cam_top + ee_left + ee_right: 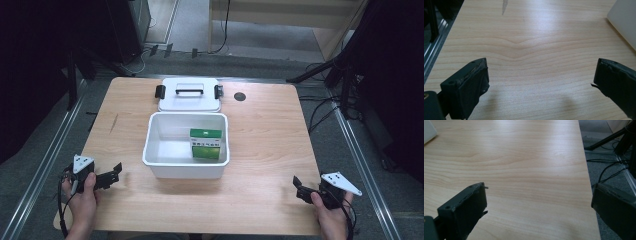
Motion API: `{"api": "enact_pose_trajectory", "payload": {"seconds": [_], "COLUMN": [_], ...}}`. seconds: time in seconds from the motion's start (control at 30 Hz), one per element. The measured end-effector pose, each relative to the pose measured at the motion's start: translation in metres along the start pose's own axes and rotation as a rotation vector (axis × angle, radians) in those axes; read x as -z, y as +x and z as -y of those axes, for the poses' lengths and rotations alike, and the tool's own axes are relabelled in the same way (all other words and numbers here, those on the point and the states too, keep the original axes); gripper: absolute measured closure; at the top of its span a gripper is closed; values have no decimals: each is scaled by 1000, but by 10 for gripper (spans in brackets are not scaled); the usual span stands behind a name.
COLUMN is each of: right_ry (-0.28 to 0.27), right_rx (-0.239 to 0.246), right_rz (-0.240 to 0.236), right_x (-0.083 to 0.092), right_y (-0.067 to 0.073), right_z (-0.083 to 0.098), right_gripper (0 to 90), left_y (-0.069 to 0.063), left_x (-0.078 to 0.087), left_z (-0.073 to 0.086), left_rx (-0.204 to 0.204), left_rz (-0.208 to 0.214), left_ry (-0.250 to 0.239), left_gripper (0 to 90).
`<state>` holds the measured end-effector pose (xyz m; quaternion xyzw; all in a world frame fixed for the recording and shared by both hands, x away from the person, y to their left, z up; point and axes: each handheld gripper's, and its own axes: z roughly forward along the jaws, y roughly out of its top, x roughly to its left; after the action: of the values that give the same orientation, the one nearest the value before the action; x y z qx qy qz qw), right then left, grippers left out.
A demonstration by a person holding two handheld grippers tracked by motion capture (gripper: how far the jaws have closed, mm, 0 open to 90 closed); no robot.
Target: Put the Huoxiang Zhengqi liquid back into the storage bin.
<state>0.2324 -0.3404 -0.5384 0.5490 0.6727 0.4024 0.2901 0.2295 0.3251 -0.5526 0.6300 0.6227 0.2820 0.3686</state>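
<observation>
At the middle of the light wooden table (260, 150) sits an open white plastic bin (186, 146) with a green-and-white carton (205, 143) inside; its white lid (189, 93) lies just behind. The left gripper (114, 174) and the right gripper (298, 187) rest near the front corners, jaws apart, empty.

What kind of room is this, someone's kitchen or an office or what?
Probably a lab or recording studio, not a home. A bare light wooden table stands on grey carpet, black tripod legs and loose cables surround it, and a person holds a black two-jaw gripper in each hand.
</observation>
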Motion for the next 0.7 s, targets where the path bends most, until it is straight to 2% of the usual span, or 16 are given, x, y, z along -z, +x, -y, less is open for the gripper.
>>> {"api": "enact_pose_trajectory", "payload": {"seconds": [0.1, 0.17, 0.23, 0.27, 0.33, 0.47, 0.7], "right_ry": [-9, -39, -47, -47, -53, -31, -6], "right_rx": [-31, -81, -103, -106, -83, -58, -71], "right_rz": [20, 22, 22, 26, 42, 38, 26], "right_x": [3, 6, 7, 7, 7, 5, 3], "right_y": [-5, -9, -10, -10, -7, -3, -4], "right_z": [8, 10, 12, 12, 12, 12, 11], "right_gripper": [0, 0, 0, 0, 0, 0, 0], "left_y": [0, 0, 0, 0, 0, 0, 0], "left_x": [0, 0, 0, 0, -1, -1, -2], "left_z": [0, 0, 0, 0, -1, -1, -1], "left_rx": [-2, -1, 1, 2, 1, -2, -4], "left_rz": [0, 1, 1, 0, 0, 0, 3], "left_ry": [2, 6, 7, 7, 11, 12, 13], "left_gripper": [6, 6, 5, 6, 6, 6, 6]}}
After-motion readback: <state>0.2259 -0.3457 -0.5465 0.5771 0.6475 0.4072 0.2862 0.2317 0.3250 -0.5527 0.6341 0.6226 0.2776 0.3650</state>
